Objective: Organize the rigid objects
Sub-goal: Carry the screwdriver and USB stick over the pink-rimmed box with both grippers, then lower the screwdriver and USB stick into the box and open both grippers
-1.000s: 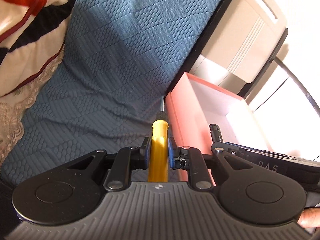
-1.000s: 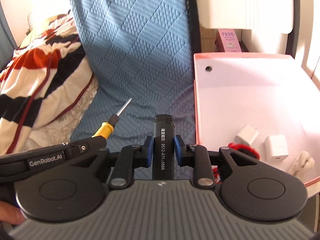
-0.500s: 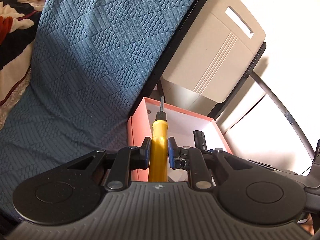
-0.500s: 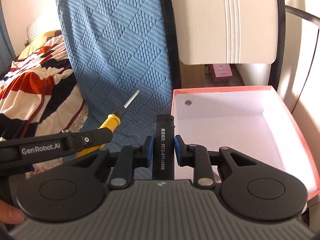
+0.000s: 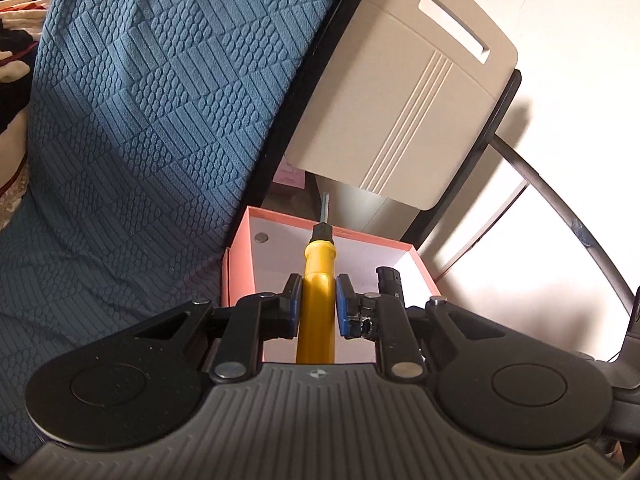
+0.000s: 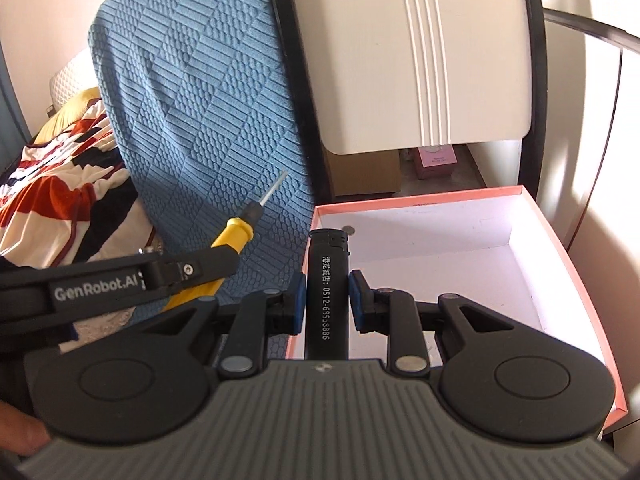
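Observation:
My left gripper [image 5: 318,302] is shut on a yellow-handled screwdriver [image 5: 318,280], its tip pointing forward above the near-left part of the pink box [image 5: 240,264]. My right gripper [image 6: 327,300] is shut on a black lighter [image 6: 326,280] with white print, held over the left edge of the pink box [image 6: 560,264]. The screwdriver [image 6: 236,236] and the left gripper show at the left of the right wrist view. The lighter's top [image 5: 390,280] shows right of the screwdriver in the left wrist view.
A blue textured bedspread [image 5: 140,120] lies to the left of the box. A cream panel [image 6: 420,60] in a black frame stands behind the box. A small pink carton [image 6: 436,160] sits under it. A patterned blanket [image 6: 60,176] lies far left.
Both grippers have risen and tilted up with their objects, moving toward the box. The box contents seen a second ago have dropped out of the right wrist view.

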A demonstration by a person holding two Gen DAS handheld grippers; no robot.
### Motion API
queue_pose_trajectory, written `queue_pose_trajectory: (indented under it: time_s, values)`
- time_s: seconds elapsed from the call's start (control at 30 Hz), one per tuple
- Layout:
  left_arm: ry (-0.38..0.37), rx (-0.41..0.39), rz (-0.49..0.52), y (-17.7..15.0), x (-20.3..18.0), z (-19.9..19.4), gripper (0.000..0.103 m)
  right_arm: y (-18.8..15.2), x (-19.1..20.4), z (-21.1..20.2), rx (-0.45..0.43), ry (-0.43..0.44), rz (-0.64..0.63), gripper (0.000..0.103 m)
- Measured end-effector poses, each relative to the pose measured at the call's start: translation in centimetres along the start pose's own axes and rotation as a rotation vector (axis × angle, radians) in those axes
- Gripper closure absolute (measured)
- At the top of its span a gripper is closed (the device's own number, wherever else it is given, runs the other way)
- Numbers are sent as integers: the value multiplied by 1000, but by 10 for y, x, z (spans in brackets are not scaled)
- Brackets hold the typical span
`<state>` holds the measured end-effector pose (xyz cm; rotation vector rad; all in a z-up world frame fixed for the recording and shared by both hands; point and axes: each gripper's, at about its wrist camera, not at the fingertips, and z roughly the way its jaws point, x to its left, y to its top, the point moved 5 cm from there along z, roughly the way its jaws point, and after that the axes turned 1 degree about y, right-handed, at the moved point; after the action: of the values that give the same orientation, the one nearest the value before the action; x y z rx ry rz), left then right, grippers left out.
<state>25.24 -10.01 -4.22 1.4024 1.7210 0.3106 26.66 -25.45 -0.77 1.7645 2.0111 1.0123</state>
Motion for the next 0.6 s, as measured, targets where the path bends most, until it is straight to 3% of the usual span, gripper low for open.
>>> queue_pose_trajectory:
  time_s: [0.37,0.6]
  values:
    - [39,124,36,-46,-11,52,82,-48,-61,23,107,-59,63,76]
    - [61,204,58,-71,-7,75,82,-82,-71,39,177,-66,70,76]
